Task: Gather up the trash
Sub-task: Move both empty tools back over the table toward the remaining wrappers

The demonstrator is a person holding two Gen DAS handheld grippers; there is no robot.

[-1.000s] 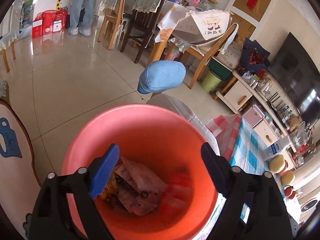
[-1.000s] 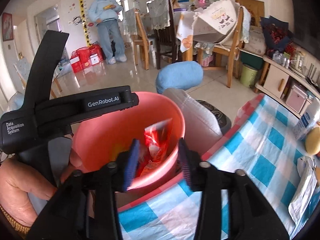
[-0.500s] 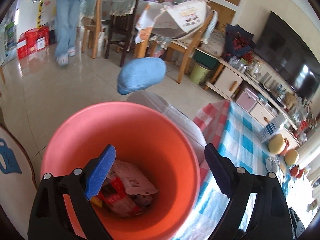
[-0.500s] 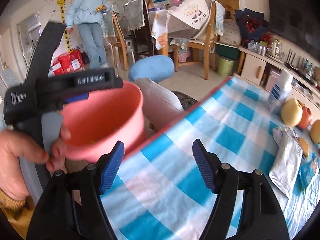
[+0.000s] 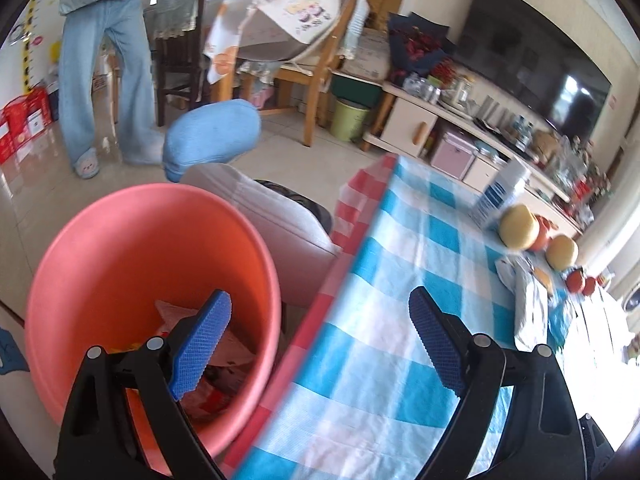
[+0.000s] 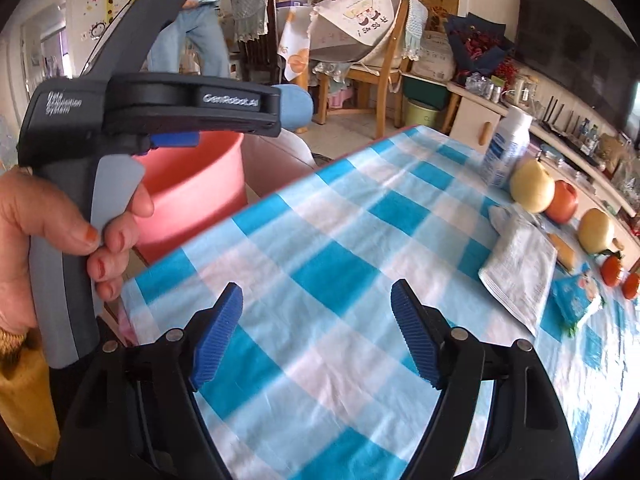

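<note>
Trash (image 5: 224, 360) lies in the pink bucket (image 5: 120, 248) just beside the checked surface (image 6: 340, 272); a white packet (image 6: 520, 264) lies farther along it. Left gripper (image 5: 320, 344) is wide open, empty, straddling the bucket rim and surface edge. Right gripper (image 6: 316, 332) is opening, nothing between its fingers.

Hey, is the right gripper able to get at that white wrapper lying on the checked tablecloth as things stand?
Probably yes. The right gripper has nothing between its opening jaws, and only bare tablecloth lies between it and the white wrapper. The fruit sits beyond the wrapper, not in the way.
</note>
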